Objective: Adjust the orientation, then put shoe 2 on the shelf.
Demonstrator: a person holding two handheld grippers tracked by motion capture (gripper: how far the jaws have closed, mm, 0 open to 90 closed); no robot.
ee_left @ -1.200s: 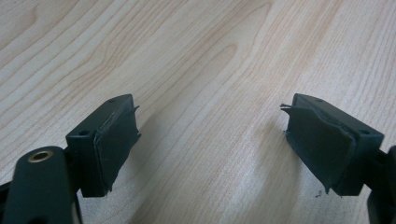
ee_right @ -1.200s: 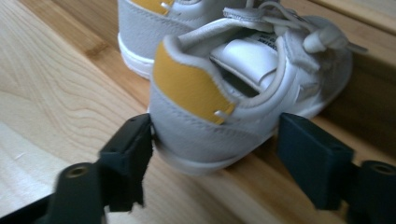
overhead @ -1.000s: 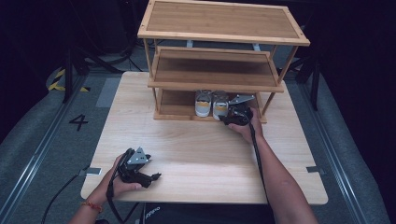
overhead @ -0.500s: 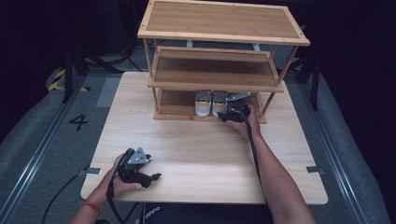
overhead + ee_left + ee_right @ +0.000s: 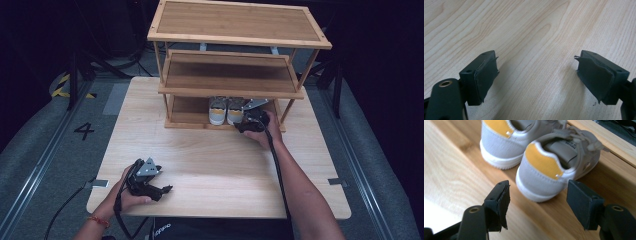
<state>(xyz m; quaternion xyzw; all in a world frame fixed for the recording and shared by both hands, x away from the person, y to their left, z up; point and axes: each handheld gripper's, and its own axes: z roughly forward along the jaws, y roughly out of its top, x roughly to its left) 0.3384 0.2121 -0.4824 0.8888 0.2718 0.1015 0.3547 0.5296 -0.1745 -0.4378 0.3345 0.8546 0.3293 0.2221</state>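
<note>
Readable markings, logged from my seat:

1. The digit "4", dark, on the grey floor mat left of the surface, seen in the high view.
2. A small white printed word on the dark cloth at the near edge of the surface, below my left arm, in the high view. Too small to make out the letters.
3. A label on the tongue of the nearer grey-and-yellow sneaker, seen in the right gripper view: a short line of dark capitals, too blurred to read.

Nothing else carries legible text.
</note>
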